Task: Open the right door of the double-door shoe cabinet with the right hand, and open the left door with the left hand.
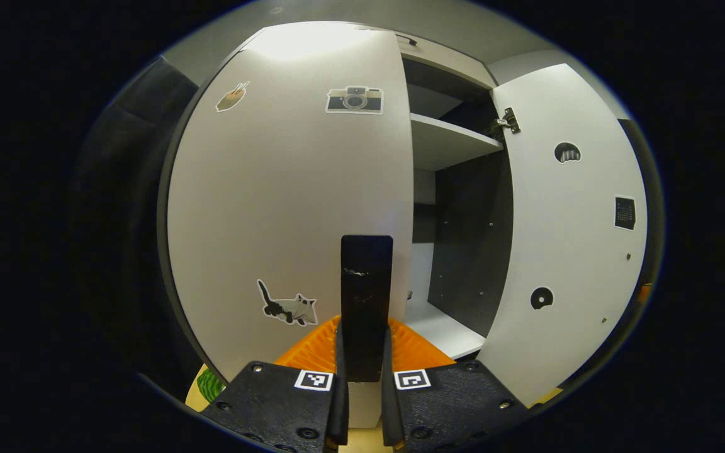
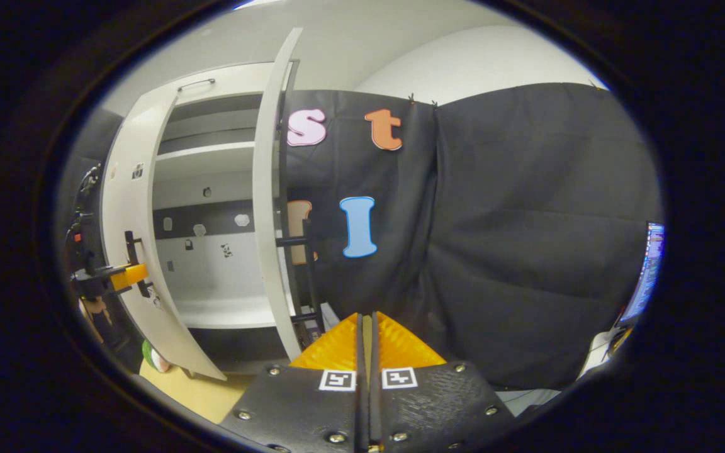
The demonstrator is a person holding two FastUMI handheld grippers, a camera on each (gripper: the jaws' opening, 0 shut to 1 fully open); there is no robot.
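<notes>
- Left gripper [image 1: 364, 371] clamped on the tall black bar handle [image 1: 366, 302] of the pale grey left cabinet door [image 1: 287, 207]; both fingers pressed against the handle's lower end, one on each side.
- Left door close in front of the camera in the left gripper view, swung partly off the cabinet, with a camera sticker [image 1: 354, 100] near its top edge, a cat sticker [image 1: 288, 308] low down and a small tan sticker [image 1: 232, 97] at upper left.
- Pale grey right cabinet door [image 1: 567, 239] swung wide open, hinge [image 1: 506, 121] visible at its upper inner edge, small dark stickers on its inner face.
- Between the doors, the dark-walled interior of the double-door shoe cabinet [image 1: 469, 233], with a white upper shelf [image 1: 447, 141] and a white lower shelf [image 1: 441, 327].
- Right gripper [image 2: 366, 352] held in free air, well apart from the cabinet, fingers narrow, almost touching, nothing between them.
- In the right gripper view: right door [image 2: 268, 226] seen edge-on, left door [image 2: 133, 251] angled outward, left gripper [image 2: 107, 277] at that door's handle, farther off at the left.
- Black cloth booth wall [image 2: 513, 239] behind the right door; lit screen edge [image 2: 646, 270] at far right.
- Tan floor [image 2: 202, 393] below the left door.
</notes>
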